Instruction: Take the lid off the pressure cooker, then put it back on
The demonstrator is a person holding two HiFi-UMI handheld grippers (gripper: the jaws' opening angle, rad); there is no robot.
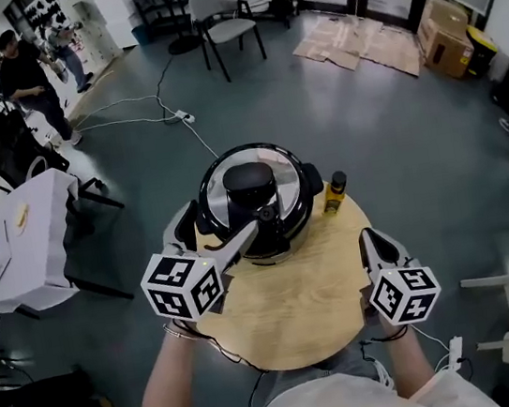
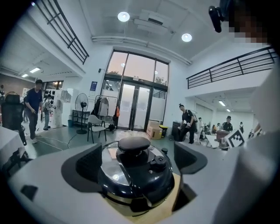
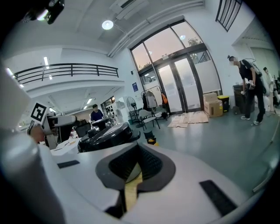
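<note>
the lid, probably heavy and stiff, sat just ahead between the wide jaws of the left gripper, its black knob the best hold, while the right gripper had its jaws almost together, empty.

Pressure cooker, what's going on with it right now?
A person holds a claw in each hand. The left claw is open, its jaws apart on either side of the lid, which sits closed on the pressure cooker. The right claw is shut and empty, low over the near edge of the round table.
</note>
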